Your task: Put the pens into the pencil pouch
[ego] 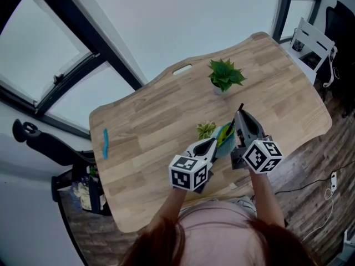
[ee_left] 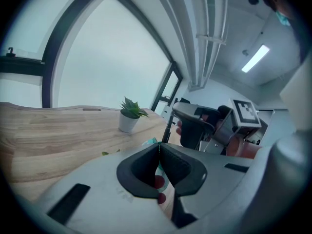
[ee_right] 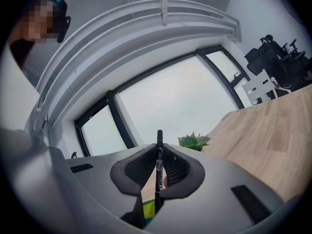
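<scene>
Black pen (ee_right: 158, 167) clamped in right gripper (ee_right: 159, 149), just beside pouch (ego: 225, 136). Pouch edge pinched tight in left gripper (ee_left: 159, 147), near front of table (ego: 161, 110). We judge step as insertion. Next move: we aim pen into opening, lower, then release. Blue pen (ego: 105, 143) lies well apart, at left.

Black pen (ee_right: 157, 169), blue pen (ego: 105, 143), pouch (ego: 224, 138) seemingly teal and green.

Pencil pouch (ego: 224, 138) mostly hidden behind left gripper (ego: 213, 144); pen (ee_right: 159, 152) lower end hidden behind fingers (ee_right: 180, 167).
</scene>
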Action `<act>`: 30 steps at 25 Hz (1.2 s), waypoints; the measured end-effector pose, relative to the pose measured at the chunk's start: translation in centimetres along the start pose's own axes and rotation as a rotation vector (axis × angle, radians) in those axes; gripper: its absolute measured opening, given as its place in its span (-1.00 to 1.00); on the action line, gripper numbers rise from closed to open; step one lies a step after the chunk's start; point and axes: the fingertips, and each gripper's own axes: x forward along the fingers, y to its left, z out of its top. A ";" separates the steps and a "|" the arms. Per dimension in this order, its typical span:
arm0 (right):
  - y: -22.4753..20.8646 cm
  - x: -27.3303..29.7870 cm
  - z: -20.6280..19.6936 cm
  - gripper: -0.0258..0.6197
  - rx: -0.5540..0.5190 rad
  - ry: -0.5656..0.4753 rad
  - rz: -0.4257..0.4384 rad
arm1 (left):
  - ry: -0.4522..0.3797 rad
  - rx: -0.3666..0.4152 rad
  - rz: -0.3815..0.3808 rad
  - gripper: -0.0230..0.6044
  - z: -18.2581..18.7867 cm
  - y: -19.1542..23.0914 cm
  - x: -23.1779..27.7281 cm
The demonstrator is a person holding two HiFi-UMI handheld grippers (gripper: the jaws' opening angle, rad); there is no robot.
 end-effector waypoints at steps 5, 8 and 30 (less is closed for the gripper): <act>0.2 -0.1 -2.3 -0.82 -0.054 0.065 0.005 | -0.006 -0.006 0.002 -0.91 0.1 0.2 0.0; 0.3 -0.3 -3.5 -0.82 -0.092 0.105 0.003 | -0.009 -0.007 0.002 -0.91 0.2 0.3 0.0; 1.8 -2.1 -4.4 -0.70 -0.265 0.245 0.033 | -0.022 0.006 -0.011 -0.91 0.3 0.6 -0.1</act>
